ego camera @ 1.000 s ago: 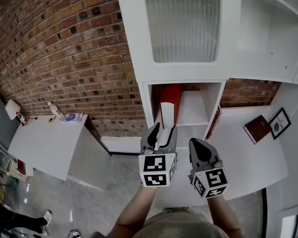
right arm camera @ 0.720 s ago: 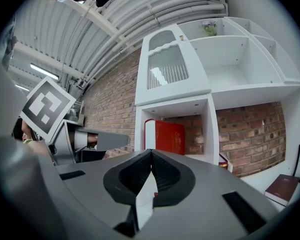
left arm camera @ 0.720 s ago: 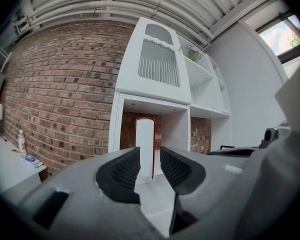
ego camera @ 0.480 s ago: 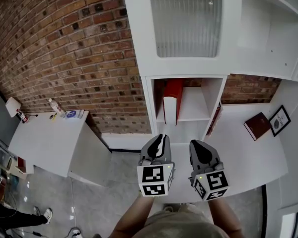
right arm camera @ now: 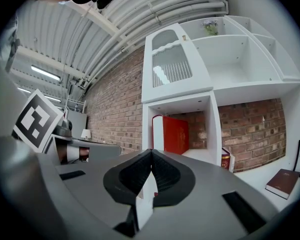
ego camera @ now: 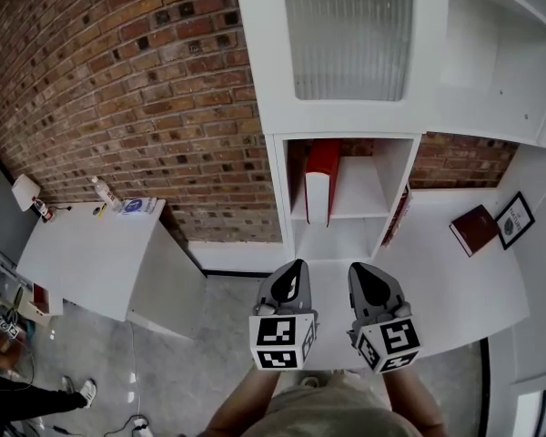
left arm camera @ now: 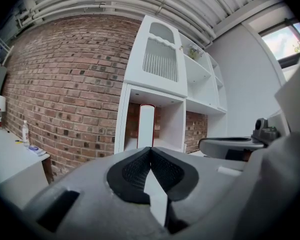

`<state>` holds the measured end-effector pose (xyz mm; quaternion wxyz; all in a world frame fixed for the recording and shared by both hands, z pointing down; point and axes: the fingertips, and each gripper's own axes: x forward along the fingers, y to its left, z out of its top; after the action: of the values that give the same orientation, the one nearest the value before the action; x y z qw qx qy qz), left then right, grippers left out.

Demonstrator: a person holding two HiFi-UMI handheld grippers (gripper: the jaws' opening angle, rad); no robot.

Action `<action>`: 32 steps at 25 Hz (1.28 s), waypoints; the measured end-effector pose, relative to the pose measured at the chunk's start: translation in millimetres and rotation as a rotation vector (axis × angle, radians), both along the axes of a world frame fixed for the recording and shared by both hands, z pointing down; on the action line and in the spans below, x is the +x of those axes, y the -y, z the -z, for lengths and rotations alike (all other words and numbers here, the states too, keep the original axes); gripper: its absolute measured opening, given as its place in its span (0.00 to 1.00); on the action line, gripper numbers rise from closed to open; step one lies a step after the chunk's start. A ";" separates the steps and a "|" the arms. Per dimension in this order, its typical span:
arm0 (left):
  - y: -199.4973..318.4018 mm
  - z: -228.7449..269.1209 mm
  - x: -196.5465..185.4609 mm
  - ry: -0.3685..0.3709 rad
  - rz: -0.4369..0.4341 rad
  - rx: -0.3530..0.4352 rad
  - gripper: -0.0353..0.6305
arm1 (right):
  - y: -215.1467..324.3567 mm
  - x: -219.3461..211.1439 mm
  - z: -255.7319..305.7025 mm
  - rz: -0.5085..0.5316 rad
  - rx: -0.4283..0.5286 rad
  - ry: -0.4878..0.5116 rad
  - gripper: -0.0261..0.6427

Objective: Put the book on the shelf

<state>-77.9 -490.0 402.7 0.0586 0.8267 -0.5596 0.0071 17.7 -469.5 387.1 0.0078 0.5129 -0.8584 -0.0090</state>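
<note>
Holding the left claw (ego camera: 294, 268) low at bottom centre of the head view, its jaws pressing tight together with nothing between them. Holding the right claw (ego camera: 360, 271) just beside it on the right, jaws likewise pressing together on nothing. Aiming both tips up the frame toward the white shelf unit (ego camera: 278, 182), well apart from it. Carrying a marker cube on the back of each claw, at the bottom edge.

Looking past the tips at a white counter (ego camera: 441, 289) spreading across the lower right. Finding a dark red book (ego camera: 474, 229) lying flat on it at right, near a small framed picture (ego camera: 514, 222) at the far right edge.

Seeing the red book (ego camera: 320, 178) standing upright in the open cubby at centre frame, sitting in the cubby's left half, apart from both side walls, pale page edges facing outward. Noting a second book (ego camera: 398, 215) tilting against the outer side of the cubby's right wall. Noting a ribbed glass door (ego camera: 346, 35) directly above the cubby, at top centre.

Taking in a brick wall (ego camera: 146, 89) filling the upper left, and a white table (ego camera: 82, 262) at middle left bearing a small bottle (ego camera: 101, 192).
</note>
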 end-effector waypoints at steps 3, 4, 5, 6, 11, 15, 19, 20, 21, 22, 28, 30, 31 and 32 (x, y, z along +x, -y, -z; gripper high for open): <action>-3.6 0.9 -2.6 -0.003 0.003 0.002 0.07 | -1.2 -2.4 -0.8 0.008 -0.003 0.007 0.05; -4.5 1.6 -3.8 -0.004 0.005 0.003 0.07 | -1.3 -3.4 -1.2 0.010 -0.004 0.011 0.05; -5.3 2.3 -5.1 -0.004 0.008 0.006 0.07 | -1.5 -4.4 -1.7 0.012 -0.004 0.013 0.05; -5.9 3.1 -6.5 -0.005 0.011 0.008 0.07 | -1.7 -5.5 -1.8 0.013 -0.004 0.014 0.05; -6.0 5.3 -9.9 -0.011 0.016 0.010 0.07 | -1.7 -6.7 -0.4 0.012 -0.006 0.019 0.05; -6.2 5.2 -7.8 -0.008 0.008 0.009 0.07 | -1.8 -6.5 0.4 0.014 -0.004 0.014 0.05; -6.0 5.0 -6.1 -0.010 0.002 0.011 0.07 | -1.3 -8.2 -0.8 0.021 -0.002 0.007 0.05; -6.0 5.3 -6.3 -0.011 0.001 0.011 0.07 | -1.3 -8.5 -0.9 0.020 -0.001 0.009 0.05; -5.9 5.6 -6.6 -0.012 0.000 0.012 0.07 | -1.3 -8.8 -0.9 0.018 0.001 0.011 0.05; -5.8 5.9 -7.0 -0.013 0.000 0.013 0.07 | -1.3 -9.3 -0.6 0.016 0.002 0.011 0.05; -3.7 7.1 -8.1 -0.020 -0.006 0.018 0.07 | 0.0 -12.6 3.6 0.021 0.015 0.004 0.05; -3.1 8.0 -8.0 -0.024 -0.009 0.019 0.07 | 0.5 -12.9 5.3 0.021 0.019 0.002 0.05; -2.9 8.4 -7.8 -0.025 -0.009 0.019 0.07 | 0.6 -12.9 6.1 0.020 0.020 0.001 0.05; -2.7 8.8 -7.5 -0.027 -0.010 0.020 0.07 | 0.7 -12.8 6.8 0.020 0.022 0.001 0.05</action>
<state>-85.4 -487.3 393.9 0.0577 0.8300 -0.5547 -0.0092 4.9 -470.1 380.3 0.0019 0.5043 -0.8633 -0.0183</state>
